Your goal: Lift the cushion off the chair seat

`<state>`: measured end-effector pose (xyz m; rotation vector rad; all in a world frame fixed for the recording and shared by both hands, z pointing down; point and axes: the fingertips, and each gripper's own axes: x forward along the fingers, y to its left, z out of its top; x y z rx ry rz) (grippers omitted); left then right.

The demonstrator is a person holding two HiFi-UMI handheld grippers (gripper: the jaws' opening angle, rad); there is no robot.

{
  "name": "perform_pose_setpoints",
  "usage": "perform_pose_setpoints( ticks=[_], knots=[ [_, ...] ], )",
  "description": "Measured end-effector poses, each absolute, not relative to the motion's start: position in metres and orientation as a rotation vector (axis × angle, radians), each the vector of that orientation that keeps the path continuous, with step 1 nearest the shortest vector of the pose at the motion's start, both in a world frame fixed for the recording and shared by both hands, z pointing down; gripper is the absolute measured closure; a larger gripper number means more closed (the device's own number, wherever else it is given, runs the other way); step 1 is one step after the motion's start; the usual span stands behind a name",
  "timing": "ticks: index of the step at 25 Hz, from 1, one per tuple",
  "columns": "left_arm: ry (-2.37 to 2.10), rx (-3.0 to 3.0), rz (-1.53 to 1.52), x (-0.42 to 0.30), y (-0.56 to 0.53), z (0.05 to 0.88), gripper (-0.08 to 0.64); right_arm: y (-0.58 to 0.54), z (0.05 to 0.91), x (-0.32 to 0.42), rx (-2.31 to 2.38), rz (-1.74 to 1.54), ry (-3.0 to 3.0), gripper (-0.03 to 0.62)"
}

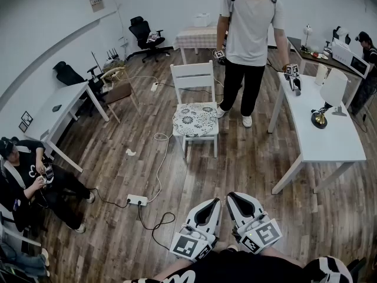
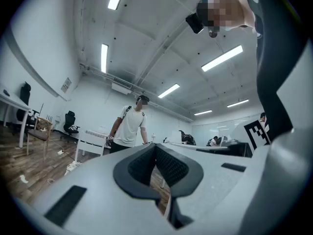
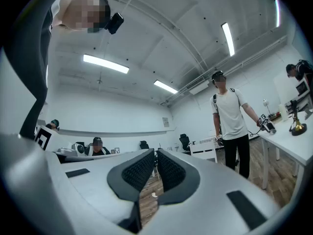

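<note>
Two grippers hovered side by side, well short of the white wooden chair [image 1: 192,75], both aimed roughly towards it. Left gripper [image 1: 207,208]: jaws pressed together, nothing between the pads. Right gripper [image 1: 238,202]: same story, jaws all but touching, only a sliver of floor showing between them, nothing held. And the floral cushion [image 1: 195,119] lay flat on the chair seat, square to the backrest, untouched. Just behind the chair, off its right side, a person in a white T-shirt [image 1: 247,22] stood with a gripper in each hand. Further right of the chair ran a white desk [image 1: 321,143] carrying a brass-based lamp [image 1: 320,118]. Between the chair and the grippers, a white power strip [image 1: 136,200] lay on the wood floor, its white cable snaking up towards the chair legs. Well left of the chair, a seated person [image 1: 29,181] in dark clothes sat by the wall.
</note>
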<state>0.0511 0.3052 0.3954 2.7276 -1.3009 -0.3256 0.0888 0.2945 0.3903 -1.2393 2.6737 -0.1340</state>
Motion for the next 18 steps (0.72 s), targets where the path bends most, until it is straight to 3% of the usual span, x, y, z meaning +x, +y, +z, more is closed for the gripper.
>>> perform_pose_setpoints(
  ticks=[18],
  knots=[
    [-1.322,2.712,-0.338,0.04,0.303,0.395,0.561,0.293,0.39,0.078,-1.227,-0.121,2.693,0.555]
  ],
)
